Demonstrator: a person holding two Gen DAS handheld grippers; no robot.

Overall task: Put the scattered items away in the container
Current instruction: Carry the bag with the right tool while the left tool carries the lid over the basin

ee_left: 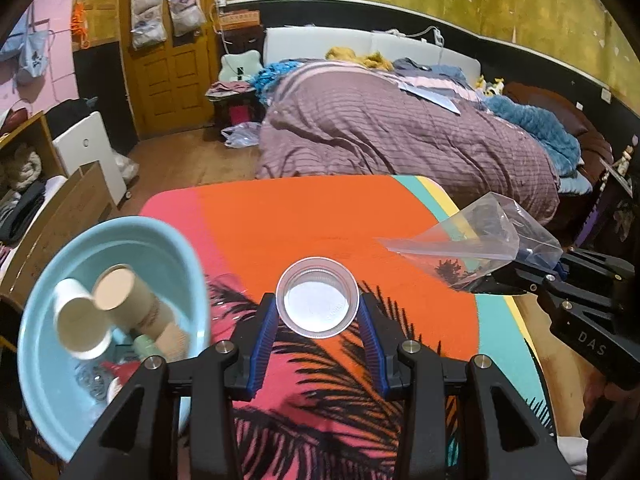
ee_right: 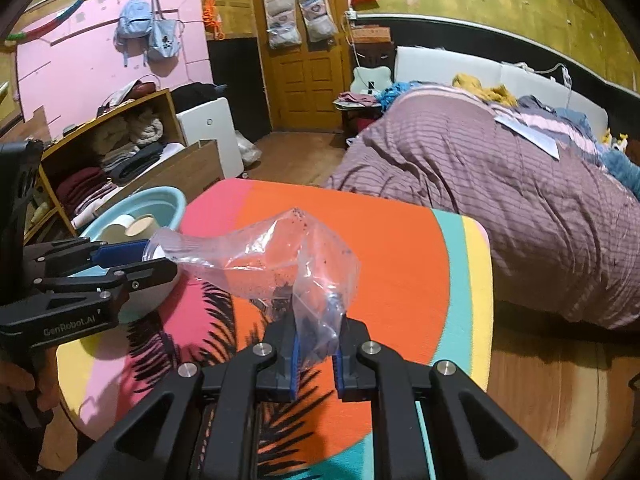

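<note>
At my far left the blue basin (ee_left: 40,304) sits at the desk (ee_left: 320,224) edge, already holding paper cups (ee_left: 120,300) and other bits. Just right of it, my left tongs (ee_left: 318,316) clench a clear plastic cup (ee_left: 318,298), its mouth facing up toward me, held above the desk; the basin lies directly to their left, so I judge the left hand is the nearer one to drop first. Further right, my right tongs (ee_right: 316,344) are clamped on a crumpled clear plastic bag (ee_right: 272,256), whose long axis trails leftward toward the basin, its loose end near the left tongs.
</note>
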